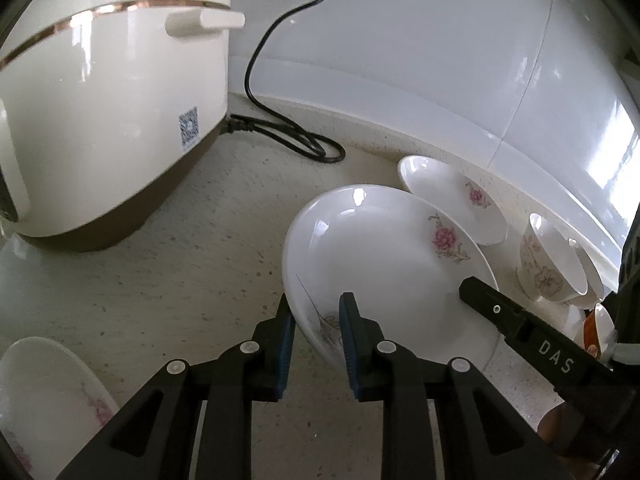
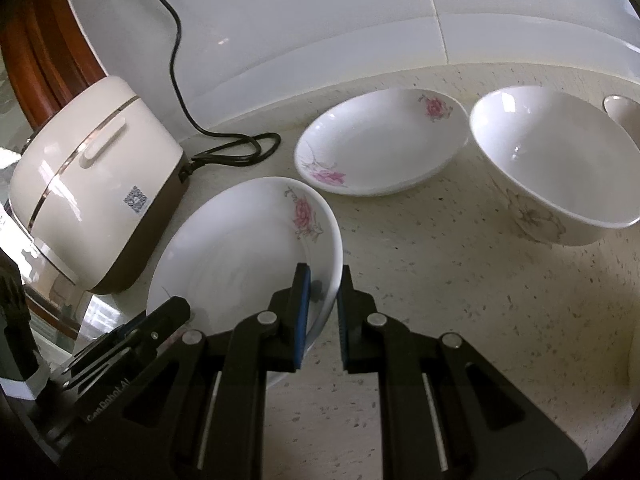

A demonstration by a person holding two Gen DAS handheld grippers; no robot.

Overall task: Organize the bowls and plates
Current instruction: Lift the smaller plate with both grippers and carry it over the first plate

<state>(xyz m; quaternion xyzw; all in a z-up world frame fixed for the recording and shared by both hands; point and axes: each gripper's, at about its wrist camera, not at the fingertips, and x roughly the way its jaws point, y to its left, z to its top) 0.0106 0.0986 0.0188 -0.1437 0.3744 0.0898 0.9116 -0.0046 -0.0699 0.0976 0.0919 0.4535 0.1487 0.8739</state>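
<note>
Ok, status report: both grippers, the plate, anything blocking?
Left gripper and right gripper both astride near plate rim, opposite sides. Plate tilted. Second plate beyond; rice cooker close alongside.

**Cooker, cord and counter**

A cream rice cooker (image 1: 108,92) with a brown base is seen standing on the speckled pale counter (image 1: 192,264), near the wall. A thin gold band is carried around its body, and a small square code sticker (image 1: 188,126) is fixed low on its side. A black power cord (image 1: 280,128) is plugged into the rear of the base, coiled loosely on the counter, then led up the glossy white tiled wall (image 1: 400,60). In the right wrist view, reddish-brown wood (image 2: 36,48) is shown beyond the cooker.
</note>
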